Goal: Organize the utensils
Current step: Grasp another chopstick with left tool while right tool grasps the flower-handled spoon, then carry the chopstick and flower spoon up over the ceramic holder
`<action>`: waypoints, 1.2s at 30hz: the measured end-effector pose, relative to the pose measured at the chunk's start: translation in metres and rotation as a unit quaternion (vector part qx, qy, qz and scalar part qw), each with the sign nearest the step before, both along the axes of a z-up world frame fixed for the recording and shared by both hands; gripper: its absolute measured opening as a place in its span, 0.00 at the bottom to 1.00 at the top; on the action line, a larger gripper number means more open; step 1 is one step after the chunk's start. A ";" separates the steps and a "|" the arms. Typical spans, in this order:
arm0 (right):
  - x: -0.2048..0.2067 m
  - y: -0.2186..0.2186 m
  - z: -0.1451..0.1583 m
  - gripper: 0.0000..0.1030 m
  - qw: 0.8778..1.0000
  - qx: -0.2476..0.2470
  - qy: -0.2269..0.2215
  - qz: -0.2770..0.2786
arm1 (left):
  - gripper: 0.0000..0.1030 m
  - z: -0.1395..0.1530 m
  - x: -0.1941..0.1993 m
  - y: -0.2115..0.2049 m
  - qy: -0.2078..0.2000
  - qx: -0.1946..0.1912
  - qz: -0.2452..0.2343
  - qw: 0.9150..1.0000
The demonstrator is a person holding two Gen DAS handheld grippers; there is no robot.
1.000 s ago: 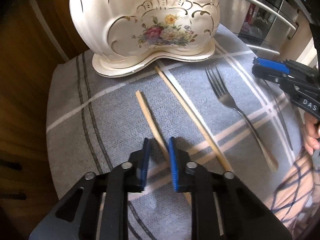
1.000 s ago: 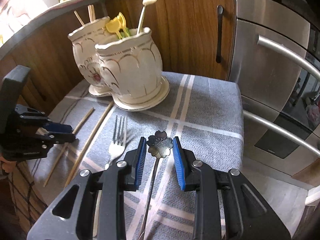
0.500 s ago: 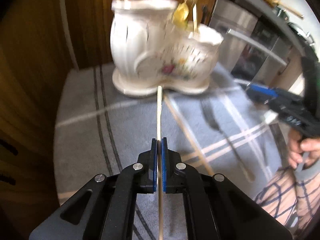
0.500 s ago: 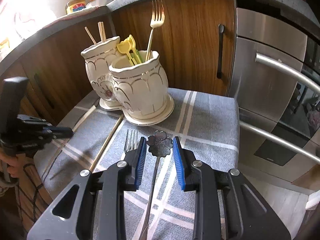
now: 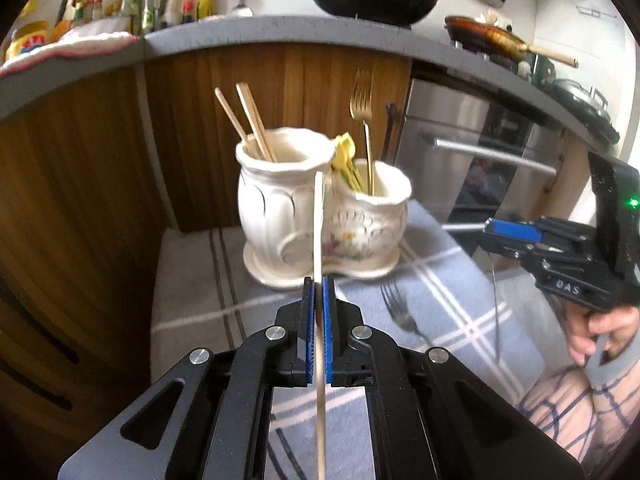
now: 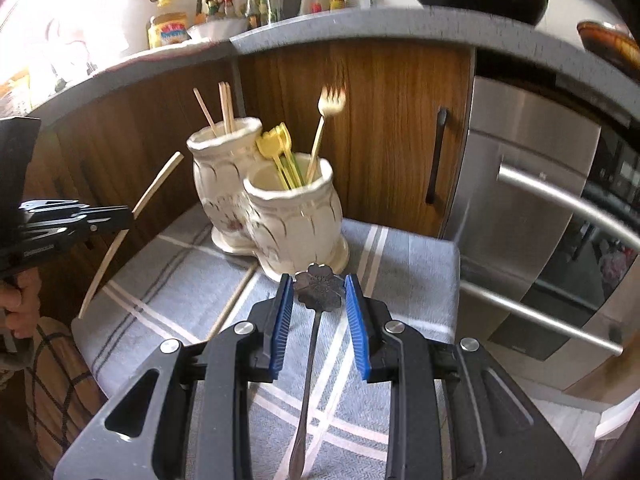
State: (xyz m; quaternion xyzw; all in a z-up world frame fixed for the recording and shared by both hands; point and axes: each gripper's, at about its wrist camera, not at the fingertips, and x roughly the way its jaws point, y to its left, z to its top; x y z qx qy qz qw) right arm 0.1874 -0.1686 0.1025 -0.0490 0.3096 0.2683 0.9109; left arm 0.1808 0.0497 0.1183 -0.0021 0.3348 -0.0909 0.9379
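My left gripper [image 5: 317, 292] is shut on a wooden chopstick [image 5: 318, 224] and holds it up in the air in front of the white double ceramic holder [image 5: 320, 216]. The holder's tall pot holds chopsticks [image 5: 250, 120]; its low pot holds a gold fork [image 5: 364, 120] and yellow picks. My right gripper [image 6: 320, 296] is open, with a dark flower-headed spoon [image 6: 318, 292] between its pads; the frames do not show whether the spoon rests on the cloth. A silver fork [image 5: 400, 312] and another chopstick [image 6: 234, 300] lie on the grey checked cloth [image 6: 168, 280].
Wooden cabinet doors [image 6: 380, 120] stand behind the holder. A steel oven with bar handles [image 6: 560, 200] is to the right. A counter [image 5: 240, 36] above carries bottles and pans. The cloth's edge drops off at the left and front.
My left gripper closed on the chopstick that lay on the cloth and lifted it up, away from the holder. My right gripper rose and stayed open around the spoon.
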 end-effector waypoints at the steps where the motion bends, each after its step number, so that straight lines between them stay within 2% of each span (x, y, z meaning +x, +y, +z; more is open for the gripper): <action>1: -0.002 0.000 0.004 0.25 1.000 0.000 -0.007 0.001 | 0.04 0.002 0.000 0.000 -0.005 -0.002 0.000 1.000; 3: -0.005 0.002 0.010 0.06 1.000 -0.004 -0.014 -0.002 | 0.04 0.007 0.000 0.001 -0.013 -0.005 0.003 1.000; 5: -0.006 0.002 0.016 0.03 1.000 0.002 -0.020 -0.003 | 0.04 0.011 0.001 0.002 -0.018 -0.010 0.006 1.000; 14: -0.007 0.006 0.010 0.01 1.000 -0.003 -0.018 0.008 | 0.04 0.017 -0.001 0.005 -0.025 -0.016 0.009 1.000; 22: -0.011 0.004 0.034 0.01 0.998 -0.016 -0.059 0.001 | 0.04 0.028 -0.002 0.010 -0.051 -0.036 0.007 0.998; 25: -0.009 0.003 0.050 0.01 0.997 -0.021 -0.078 -0.005 | 0.04 0.037 0.001 0.010 -0.073 -0.046 0.006 0.996; 28: -0.005 0.005 0.072 0.01 0.994 -0.023 -0.102 -0.012 | 0.04 0.050 0.006 0.008 -0.112 -0.046 0.002 0.993; 32: 0.006 0.011 0.099 0.01 0.990 -0.033 -0.134 -0.023 | 0.04 0.068 0.025 0.006 -0.160 -0.049 0.004 0.986; 36: 0.026 0.018 0.118 0.01 0.988 -0.035 -0.147 -0.031 | 0.04 0.080 0.045 0.010 -0.192 -0.065 0.015 0.979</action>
